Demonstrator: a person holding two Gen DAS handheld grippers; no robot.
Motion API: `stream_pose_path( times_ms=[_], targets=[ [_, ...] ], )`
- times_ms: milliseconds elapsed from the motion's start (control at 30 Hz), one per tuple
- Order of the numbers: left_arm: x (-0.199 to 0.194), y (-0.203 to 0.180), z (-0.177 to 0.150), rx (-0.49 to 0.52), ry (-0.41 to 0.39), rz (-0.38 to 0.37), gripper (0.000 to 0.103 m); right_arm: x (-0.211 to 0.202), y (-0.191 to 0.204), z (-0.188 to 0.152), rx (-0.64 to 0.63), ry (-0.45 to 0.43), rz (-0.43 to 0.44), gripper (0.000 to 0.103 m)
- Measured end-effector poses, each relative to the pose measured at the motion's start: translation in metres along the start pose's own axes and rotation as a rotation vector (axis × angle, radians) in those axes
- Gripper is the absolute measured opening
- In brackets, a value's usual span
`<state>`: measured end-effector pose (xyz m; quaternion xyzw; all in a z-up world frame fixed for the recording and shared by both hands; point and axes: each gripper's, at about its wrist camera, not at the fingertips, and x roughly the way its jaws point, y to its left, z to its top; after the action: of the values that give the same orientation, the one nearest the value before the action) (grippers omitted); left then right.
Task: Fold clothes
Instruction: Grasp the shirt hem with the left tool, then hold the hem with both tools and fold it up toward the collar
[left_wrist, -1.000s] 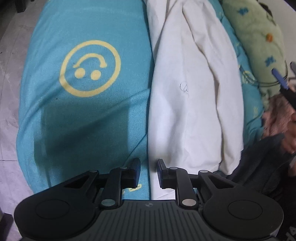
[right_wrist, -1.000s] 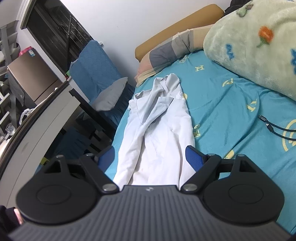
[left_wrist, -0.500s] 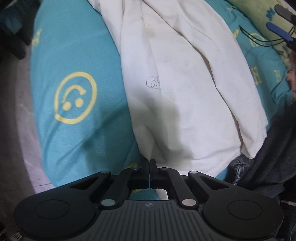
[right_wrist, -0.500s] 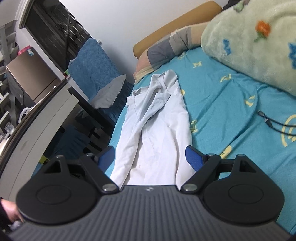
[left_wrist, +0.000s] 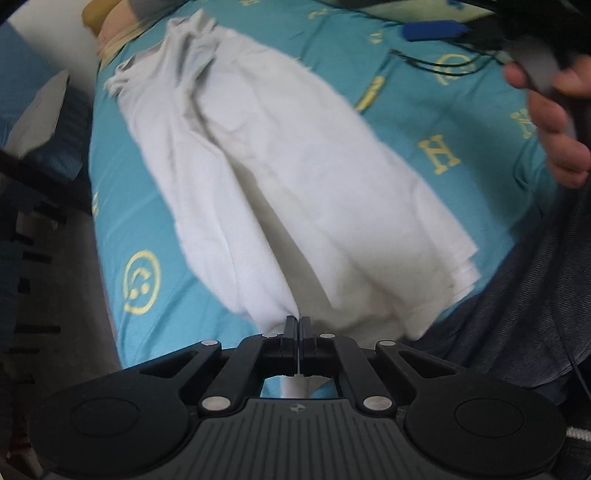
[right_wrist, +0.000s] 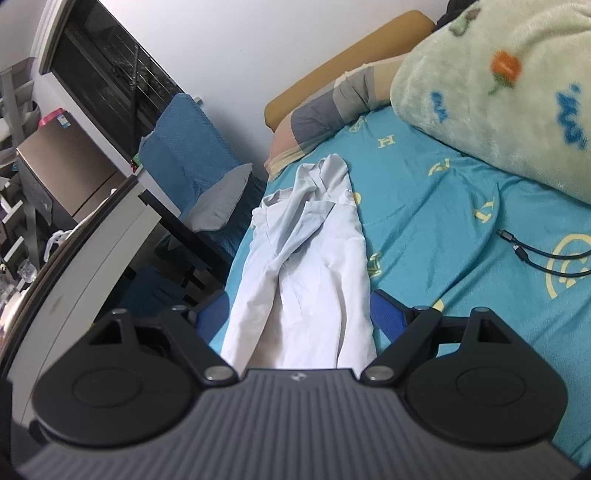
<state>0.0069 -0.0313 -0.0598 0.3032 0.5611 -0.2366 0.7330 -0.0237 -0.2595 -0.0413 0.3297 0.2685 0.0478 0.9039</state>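
A white shirt (left_wrist: 280, 177) lies lengthwise on the teal bed sheet (left_wrist: 443, 122), folded into a long strip with its collar at the far end. My left gripper (left_wrist: 297, 323) is shut on the shirt's near hem corner and lifts it off the sheet. In the right wrist view the same shirt (right_wrist: 314, 266) runs away from me. My right gripper (right_wrist: 297, 312) is open and empty, held above the shirt's near end, its blue pads (right_wrist: 384, 312) wide apart.
A green fleece blanket (right_wrist: 498, 85) lies at the right of the bed. A black cable (right_wrist: 535, 254) lies on the sheet. A pillow (right_wrist: 325, 110) sits by the headboard. A blue chair (right_wrist: 188, 155) and white desk (right_wrist: 92, 243) stand left of the bed. Dark grey cloth (left_wrist: 524, 314) is at my right.
My left gripper closed on the shirt's near hem corner and has raised and tilted, pulling the hem up. My right gripper stays open and has drifted slightly.
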Motion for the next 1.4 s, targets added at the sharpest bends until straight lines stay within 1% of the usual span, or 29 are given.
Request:
stream_pose_path(
  times_ms=[67, 133, 167, 200, 233, 267, 300, 333, 367, 400, 467, 533, 600, 633, 700, 767, 867, 900, 1000, 1067, 1133, 1167, 1200, 1233, 1267, 1300, 1333, 1367, 1400],
  targets=[
    [0.011, -0.013, 0.002, -0.023, 0.0, -0.034, 0.001, 0.002, -0.003, -0.002, 0.005, 0.023, 0.005, 0.085],
    [0.027, -0.013, 0.001, -0.082, 0.023, -0.111, 0.001, 0.005, -0.006, -0.004, 0.01, 0.045, 0.011, 0.085],
    [0.035, -0.012, 0.001, -0.113, 0.035, -0.153, 0.005, 0.006, -0.007, -0.005, 0.012, 0.056, 0.013, 0.085],
    [0.04, -0.007, 0.0, -0.159, 0.046, -0.213, 0.01, 0.008, -0.008, -0.006, 0.015, 0.069, 0.015, 0.085],
    [0.044, 0.0, 0.0, -0.214, 0.056, -0.284, 0.014, 0.01, -0.01, -0.008, 0.021, 0.091, 0.014, 0.085],
    [0.047, 0.009, -0.002, -0.276, 0.069, -0.338, 0.017, 0.013, -0.011, -0.01, 0.026, 0.114, 0.012, 0.085],
    [0.049, 0.018, -0.003, -0.343, 0.085, -0.38, 0.017, 0.016, -0.012, -0.013, 0.025, 0.147, 0.013, 0.085],
    [0.049, 0.028, -0.005, -0.396, 0.091, -0.4, 0.019, 0.019, -0.013, -0.016, 0.026, 0.185, 0.02, 0.085],
    [0.047, 0.038, -0.008, -0.438, 0.079, -0.402, 0.028, 0.022, -0.015, -0.021, 0.032, 0.219, 0.027, 0.085],
    [0.045, 0.048, -0.011, -0.483, 0.058, -0.394, 0.042, 0.025, -0.016, -0.025, 0.038, 0.253, 0.034, 0.085],
    [0.042, 0.068, -0.02, -0.578, 0.015, -0.354, 0.058, 0.031, -0.02, -0.036, 0.052, 0.305, 0.028, 0.085],
    [0.044, 0.087, -0.03, -0.685, -0.012, -0.297, 0.061, 0.036, -0.024, -0.046, 0.087, 0.347, 0.004, 0.084],
    [0.052, 0.104, -0.041, -0.816, -0.035, -0.272, 0.061, 0.037, -0.029, -0.056, 0.133, 0.341, -0.065, 0.084],
    [0.057, 0.111, -0.047, -0.885, -0.043, -0.269, 0.061, 0.037, -0.032, -0.062, 0.151, 0.34, -0.101, 0.083],
    [0.074, 0.122, -0.054, -0.992, -0.011, -0.28, 0.061, 0.04, -0.038, -0.068, 0.169, 0.372, -0.128, 0.081],
    [0.089, 0.125, -0.055, -1.044, 0.027, -0.318, 0.061, 0.039, -0.042, -0.071, 0.178, 0.384, -0.13, 0.079],
    [0.095, 0.114, -0.05, -0.993, 0.063, -0.356, 0.061, 0.035, -0.043, -0.076, 0.208, 0.413, -0.116, 0.079],
    [0.094, 0.11, -0.049, -0.969, 0.07, -0.357, 0.061, 0.034, -0.043, -0.079, 0.223, 0.425, -0.109, 0.079],
    [0.093, 0.099, -0.046, -0.911, 0.092, -0.374, 0.06, 0.031, -0.033, -0.091, 0.223, 0.503, -0.076, 0.079],
    [0.092, 0.09, -0.044, -0.853, 0.121, -0.372, 0.058, 0.028, -0.021, -0.102, 0.177, 0.57, -0.074, 0.079],
    [0.091, 0.078, -0.043, -0.774, 0.162, -0.364, 0.054, 0.025, 0.0, -0.113, 0.057, 0.636, -0.1, 0.079],
    [0.09, 0.073, -0.043, -0.743, 0.183, -0.355, 0.04, 0.024, 0.009, -0.119, -0.01, 0.652, -0.117, 0.079],
    [0.089, 0.07, -0.043, -0.727, 0.197, -0.345, 0.03, 0.022, 0.018, -0.124, -0.077, 0.668, -0.134, 0.079],
    [0.088, 0.069, -0.042, -0.719, 0.204, -0.337, 0.029, 0.021, 0.027, -0.13, -0.14, 0.682, -0.151, 0.079],
    [0.087, 0.067, -0.041, -0.712, 0.207, -0.33, 0.023, 0.02, 0.033, -0.134, -0.18, 0.688, -0.17, 0.078],
    [0.085, 0.065, -0.04, -0.702, 0.206, -0.321, 0.017, 0.019, 0.038, -0.137, -0.223, 0.689, -0.188, 0.072],
    [0.082, 0.062, -0.039, -0.689, 0.202, -0.31, 0.015, 0.018, 0.044, -0.141, -0.275, 0.692, -0.209, 0.066],
    [0.079, 0.06, -0.039, -0.677, 0.193, -0.302, 0.012, 0.016, 0.049, -0.145, -0.322, 0.695, -0.228, 0.056],
    [0.075, 0.059, -0.04, -0.674, 0.177, -0.304, 0.009, 0.013, 0.05, -0.144, -0.331, 0.694, -0.224, 0.029]
  ],
)
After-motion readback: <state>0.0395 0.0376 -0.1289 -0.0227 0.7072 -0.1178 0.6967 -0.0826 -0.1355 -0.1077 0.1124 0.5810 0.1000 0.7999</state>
